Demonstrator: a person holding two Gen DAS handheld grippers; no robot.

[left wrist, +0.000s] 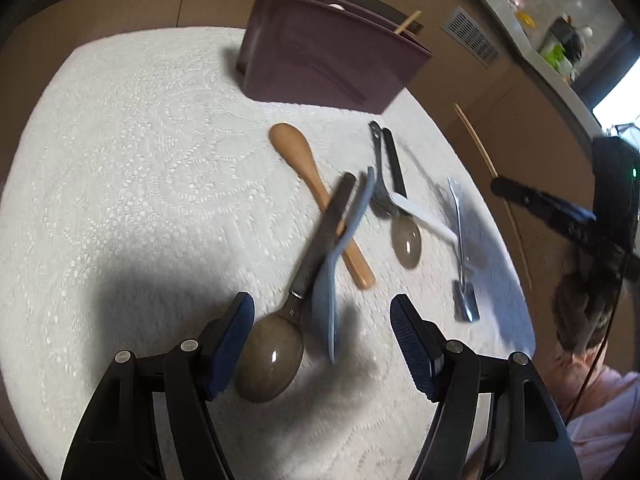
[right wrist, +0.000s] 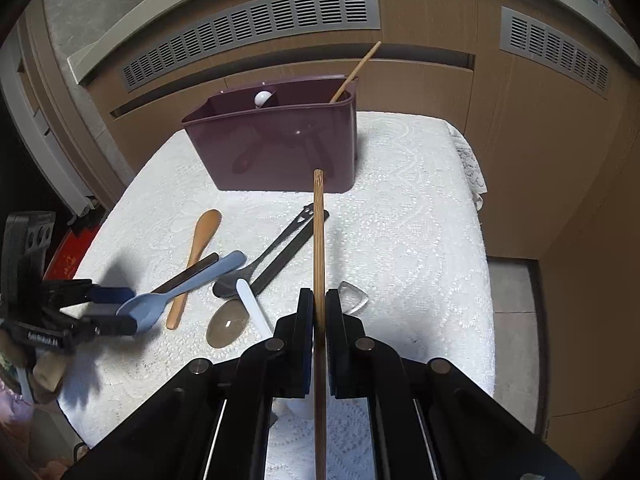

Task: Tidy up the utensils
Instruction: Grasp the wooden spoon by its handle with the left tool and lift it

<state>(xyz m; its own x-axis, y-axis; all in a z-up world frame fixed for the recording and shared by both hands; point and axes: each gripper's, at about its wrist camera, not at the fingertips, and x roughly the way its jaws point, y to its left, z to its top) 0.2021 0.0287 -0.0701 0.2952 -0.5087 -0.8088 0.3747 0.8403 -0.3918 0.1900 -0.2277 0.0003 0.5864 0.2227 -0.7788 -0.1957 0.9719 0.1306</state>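
My left gripper [left wrist: 322,312] is open, low over the white cloth, with the bowls of a dark-handled metal spoon [left wrist: 272,356] and a light blue plastic spoon [left wrist: 326,300] between its fingers. My right gripper [right wrist: 319,300] is shut on a wooden chopstick [right wrist: 319,240] that points toward the purple utensil holder [right wrist: 280,152]. The holder holds another chopstick [right wrist: 354,72] and a white-tipped utensil [right wrist: 264,98]. A wooden spoon [left wrist: 316,192], a black spoon [left wrist: 380,168], a small metal spoon [left wrist: 406,240] and a white utensil [left wrist: 424,220] lie on the cloth.
The table [right wrist: 400,220] wears a white lace cloth, with edges near on the right and left. Wooden cabinet fronts with grey vents [right wrist: 256,28] stand behind it. A metal utensil [left wrist: 462,256] lies at the cloth's right side in the left wrist view.
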